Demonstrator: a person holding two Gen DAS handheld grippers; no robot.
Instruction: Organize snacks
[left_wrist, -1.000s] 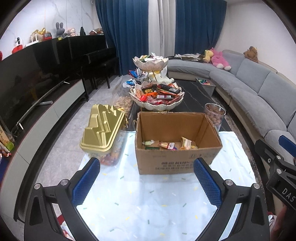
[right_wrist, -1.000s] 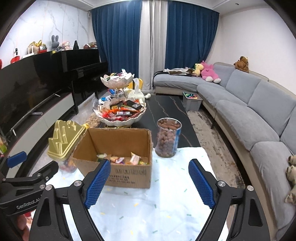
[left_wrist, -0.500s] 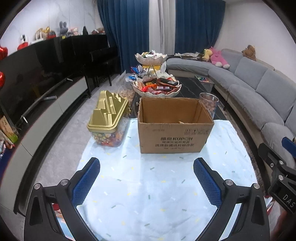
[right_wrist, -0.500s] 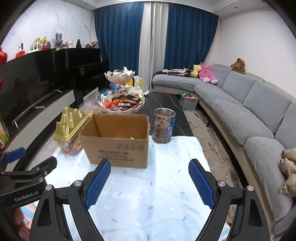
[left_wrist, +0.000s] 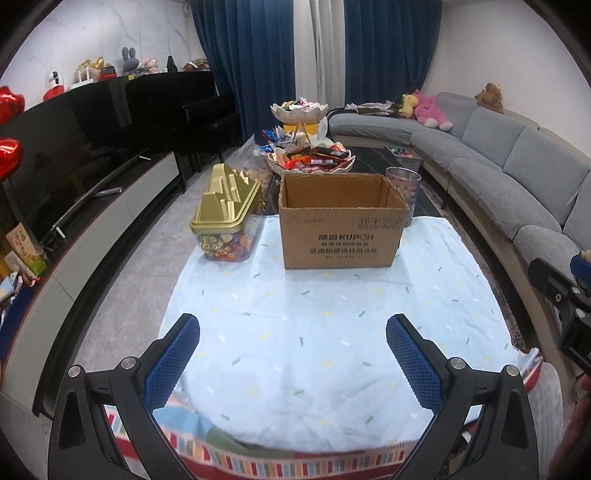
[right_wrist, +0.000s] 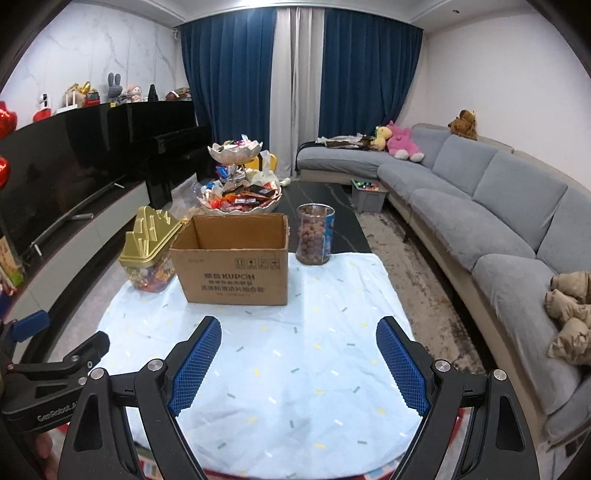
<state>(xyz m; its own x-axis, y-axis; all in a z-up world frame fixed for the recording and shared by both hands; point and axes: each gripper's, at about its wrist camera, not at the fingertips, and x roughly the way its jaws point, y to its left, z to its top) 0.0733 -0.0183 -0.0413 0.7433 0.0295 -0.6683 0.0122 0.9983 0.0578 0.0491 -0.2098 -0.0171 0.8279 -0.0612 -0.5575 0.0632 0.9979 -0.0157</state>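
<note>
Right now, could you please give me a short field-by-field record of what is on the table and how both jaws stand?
surface: light blue cloth
centre: open cardboard box, upright
left of box: clear candy container with gold lid
right of box: clear jar of brown round snacks
behind: two-tier snack tray
left gripper: jaws open, empty
right gripper: jaws open, empty

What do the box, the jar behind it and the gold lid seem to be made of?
Box: brown corrugated cardboard, matte, with raw cut edges and printed lettering.
Jar: clear and glossy, so glass or hard plastic; the round snacks inside show through.
Gold lid: probably moulded plastic with a metallic gold finish, judging by its crisp stepped shape and soft sheen.
</note>
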